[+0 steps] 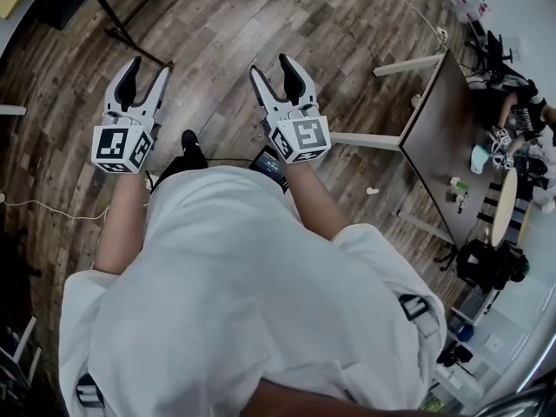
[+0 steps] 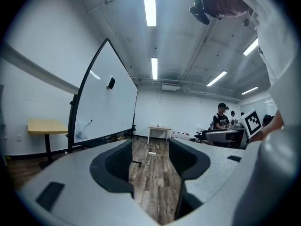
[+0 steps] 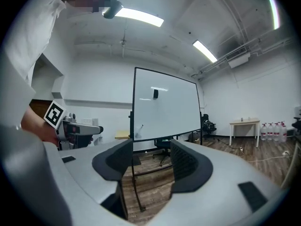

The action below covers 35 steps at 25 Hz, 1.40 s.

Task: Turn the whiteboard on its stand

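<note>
Whiteboard (image 2: 110,95) stands upright on its stand (image 3: 136,189) on the wood floor (image 1: 226,24), well apart from both tongs. It sits off to the left in the left gripper view and straight ahead in the right one. Left tongs (image 1: 148,68) are released, with nothing between them. Right tongs (image 1: 271,66) likewise gape empty. A dark counter (image 1: 439,137) stands far right.

Head view looks down; both gripper views (level) share the whiteboard (image 3: 165,105)

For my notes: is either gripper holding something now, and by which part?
Nothing is held: left gripper and right gripper are open, away from the whiteboard.
</note>
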Each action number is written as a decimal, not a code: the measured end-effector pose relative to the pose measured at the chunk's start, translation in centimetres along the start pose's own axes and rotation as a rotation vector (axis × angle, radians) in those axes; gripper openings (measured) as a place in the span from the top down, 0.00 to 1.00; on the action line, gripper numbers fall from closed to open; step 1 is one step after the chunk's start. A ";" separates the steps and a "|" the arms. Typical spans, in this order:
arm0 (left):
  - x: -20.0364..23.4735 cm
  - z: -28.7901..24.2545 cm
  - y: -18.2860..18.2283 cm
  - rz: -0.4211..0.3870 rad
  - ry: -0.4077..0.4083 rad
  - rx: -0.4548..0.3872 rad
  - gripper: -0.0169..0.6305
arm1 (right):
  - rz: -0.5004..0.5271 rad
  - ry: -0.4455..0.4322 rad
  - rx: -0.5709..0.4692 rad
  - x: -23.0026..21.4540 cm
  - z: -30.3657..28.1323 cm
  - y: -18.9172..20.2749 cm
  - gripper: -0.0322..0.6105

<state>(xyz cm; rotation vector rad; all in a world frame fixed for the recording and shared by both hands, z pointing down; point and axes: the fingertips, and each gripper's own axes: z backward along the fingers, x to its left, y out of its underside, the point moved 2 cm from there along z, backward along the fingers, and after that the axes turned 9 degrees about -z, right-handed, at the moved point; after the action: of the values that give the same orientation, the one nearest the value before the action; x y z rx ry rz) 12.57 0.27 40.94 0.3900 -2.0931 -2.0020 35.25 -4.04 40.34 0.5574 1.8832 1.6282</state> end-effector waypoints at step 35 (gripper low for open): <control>30.1 -12.6 -0.8 0.024 -0.346 0.115 0.62 | 0.000 -0.366 0.031 -2.8 -40.2 -4.3 0.58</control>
<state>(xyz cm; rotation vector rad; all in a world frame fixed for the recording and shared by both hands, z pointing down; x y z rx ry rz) -11.53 -21.77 39.99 0.0349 -2.4081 -2.0621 10.74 -36.35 40.00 0.8079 1.6378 1.3877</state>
